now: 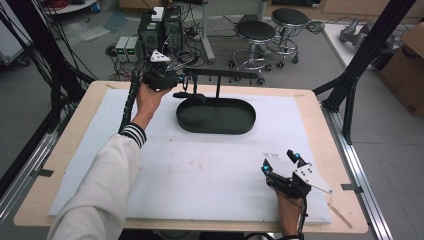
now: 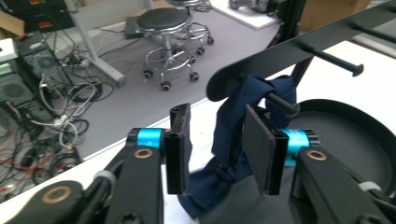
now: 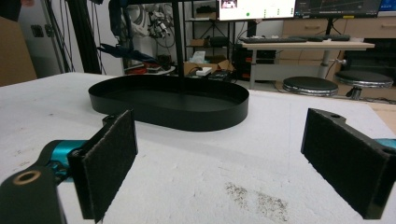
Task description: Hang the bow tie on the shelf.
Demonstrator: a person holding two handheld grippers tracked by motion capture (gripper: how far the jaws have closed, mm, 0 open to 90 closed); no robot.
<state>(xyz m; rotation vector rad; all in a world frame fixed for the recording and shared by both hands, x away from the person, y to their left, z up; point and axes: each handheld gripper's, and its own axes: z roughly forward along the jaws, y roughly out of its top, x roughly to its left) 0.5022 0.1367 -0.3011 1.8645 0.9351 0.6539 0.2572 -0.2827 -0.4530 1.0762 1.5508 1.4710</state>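
A black oval tray [image 1: 215,128] sits at the back middle of the white mat, with a post and a pegged black bar [image 1: 220,74] rising over it. A dark blue cloth [image 2: 229,126] hangs from the bar's leftmost peg [image 2: 280,103], and its lower end trails down toward the tray's left rim [image 1: 188,95]. My left gripper [image 1: 175,79] is raised at the bar's left end. Its jaws stand open around the hanging cloth [image 2: 219,149], with the cloth close to one pad [image 2: 258,148]. Near the front right, my right gripper [image 1: 281,162] rests low over the mat, open wide and empty, facing the tray [image 3: 173,109].
The mat [image 1: 200,170] covers a wooden table [image 1: 320,125]. Behind the table are stools [image 1: 256,35], computer boxes [image 1: 160,30] and loose cables on the floor. Black frame struts [image 1: 360,65] and a cardboard box [image 1: 407,65] stand at the right.
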